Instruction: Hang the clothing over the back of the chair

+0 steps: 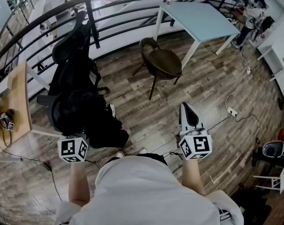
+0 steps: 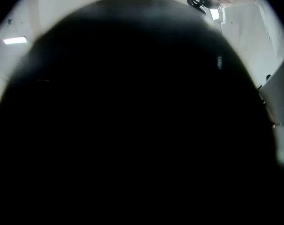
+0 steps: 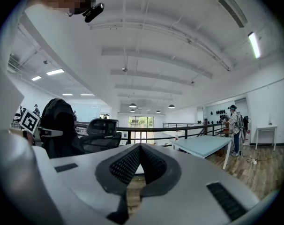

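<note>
Room on our right, left blocked
We have bare floor (image 1: 151, 125) ahead on the right; black clothing (image 1: 97, 125) over the near office chair (image 1: 43, 99) fills our left.

The head camera looks steeply down onto wooden floor (image 1: 212, 93), office chair (image 1: 71, 53) and light-blue counter (image 1: 198, 20). The left tool (image 1: 74, 143)'s camera is pressed against black clothing (image 2: 132, 135), almost blacked out. The right tool (image 3: 141, 147)'s camera looks level across the room, sharing chair and counter.
</note>
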`<state>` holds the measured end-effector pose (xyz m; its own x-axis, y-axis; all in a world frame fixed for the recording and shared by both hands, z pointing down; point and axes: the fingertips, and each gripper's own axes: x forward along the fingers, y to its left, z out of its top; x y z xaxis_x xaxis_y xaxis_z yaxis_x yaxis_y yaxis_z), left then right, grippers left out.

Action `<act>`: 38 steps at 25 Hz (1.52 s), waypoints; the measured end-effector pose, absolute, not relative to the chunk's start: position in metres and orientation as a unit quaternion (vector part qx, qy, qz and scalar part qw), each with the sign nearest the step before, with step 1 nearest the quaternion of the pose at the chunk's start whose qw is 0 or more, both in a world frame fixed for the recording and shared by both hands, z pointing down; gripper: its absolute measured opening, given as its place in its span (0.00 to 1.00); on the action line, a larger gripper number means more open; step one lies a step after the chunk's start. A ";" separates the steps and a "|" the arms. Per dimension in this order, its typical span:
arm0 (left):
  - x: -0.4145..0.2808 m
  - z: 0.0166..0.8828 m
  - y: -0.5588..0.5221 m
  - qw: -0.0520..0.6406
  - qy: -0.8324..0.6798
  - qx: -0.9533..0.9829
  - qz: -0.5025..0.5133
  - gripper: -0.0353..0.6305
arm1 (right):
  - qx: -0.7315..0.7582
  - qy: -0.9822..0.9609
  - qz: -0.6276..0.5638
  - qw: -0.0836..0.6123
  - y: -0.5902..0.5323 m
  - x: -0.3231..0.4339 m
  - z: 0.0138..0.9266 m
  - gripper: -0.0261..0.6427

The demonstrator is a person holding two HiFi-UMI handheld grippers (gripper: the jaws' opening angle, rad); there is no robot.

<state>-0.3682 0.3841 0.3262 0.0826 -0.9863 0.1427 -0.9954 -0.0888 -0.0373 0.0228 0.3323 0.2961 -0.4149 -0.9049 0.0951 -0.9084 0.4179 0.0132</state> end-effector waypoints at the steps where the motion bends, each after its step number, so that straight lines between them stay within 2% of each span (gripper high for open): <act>1: -0.366 0.326 0.381 0.034 -0.673 0.736 0.068 0.18 | 0.540 -0.840 0.022 0.042 0.331 0.024 0.296 0.06; 6: -0.359 0.324 0.371 0.028 -0.673 0.734 0.083 0.19 | 0.539 -0.840 0.031 0.044 0.322 0.031 0.301 0.07; 11: -0.348 0.334 0.371 0.032 -0.673 0.732 0.103 0.19 | 0.449 -0.883 0.106 0.081 0.324 0.015 0.340 0.07; 26: -0.305 0.330 0.376 0.023 -0.664 0.737 0.125 0.19 | 0.432 -0.895 0.108 0.032 0.322 0.048 0.340 0.07; 32: -0.289 0.356 0.339 0.031 -0.627 0.764 0.148 0.19 | 0.441 -0.889 0.113 0.040 0.299 0.043 0.344 0.07; 38: -0.282 0.387 0.256 0.059 -0.598 0.786 0.145 0.19 | 0.473 -0.871 0.121 0.058 0.245 0.047 0.352 0.07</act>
<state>-0.2825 0.2560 0.3868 0.2437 -0.9227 0.2987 -0.9571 -0.2786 -0.0798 0.0471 0.2452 0.3521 -0.5455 -0.8097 0.2165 -0.8380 0.5229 -0.1557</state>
